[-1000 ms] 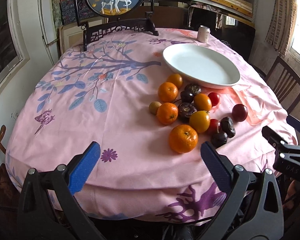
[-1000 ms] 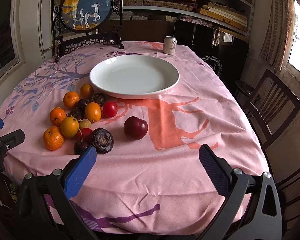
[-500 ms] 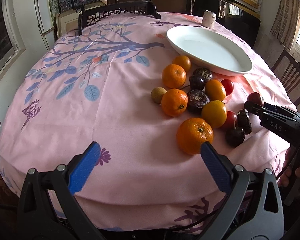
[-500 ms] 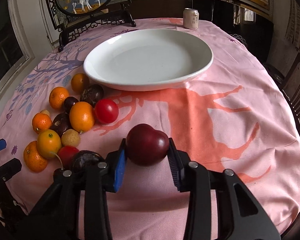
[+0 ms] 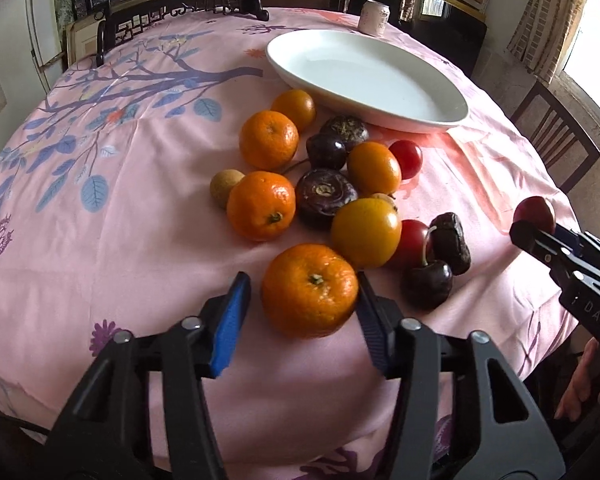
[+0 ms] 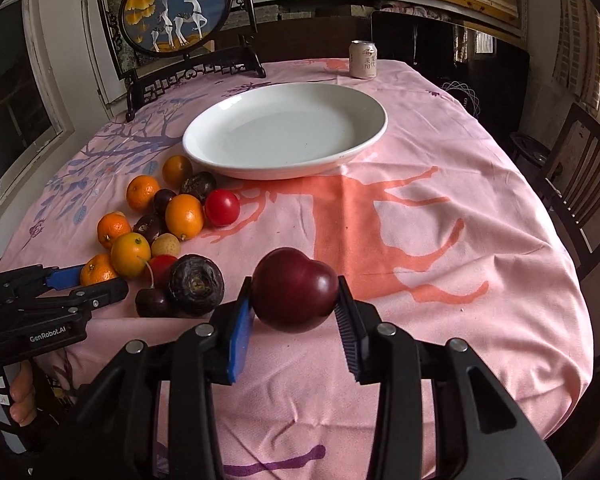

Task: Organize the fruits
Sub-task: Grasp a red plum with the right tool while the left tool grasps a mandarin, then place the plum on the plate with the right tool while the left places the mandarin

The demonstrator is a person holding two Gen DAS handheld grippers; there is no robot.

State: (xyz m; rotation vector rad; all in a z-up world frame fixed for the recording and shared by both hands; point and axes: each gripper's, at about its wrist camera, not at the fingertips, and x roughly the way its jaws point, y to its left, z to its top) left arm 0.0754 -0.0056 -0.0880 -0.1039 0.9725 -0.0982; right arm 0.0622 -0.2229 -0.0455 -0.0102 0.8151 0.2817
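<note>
A white oval plate (image 5: 372, 76) (image 6: 284, 132) lies empty on the pink tablecloth. Several fruits cluster in front of it: oranges, dark plums, red tomatoes, cherries. My left gripper (image 5: 304, 312) straddles the nearest orange (image 5: 310, 290); the right pad touches it, the left pad stands a little off. My right gripper (image 6: 294, 316) is shut on a dark red plum (image 6: 294, 288) and holds it just above the cloth. That plum also shows in the left wrist view (image 5: 534, 214).
A drink can (image 6: 363, 59) stands behind the plate. A framed deer screen (image 6: 176, 16) on a dark stand is at the back left. Wooden chairs (image 6: 580, 184) stand at the table's right side. The table edge is close below both grippers.
My left gripper moved forward and narrowed around the nearest orange. My right gripper, shut on the plum, lifted it slightly off the cloth.
</note>
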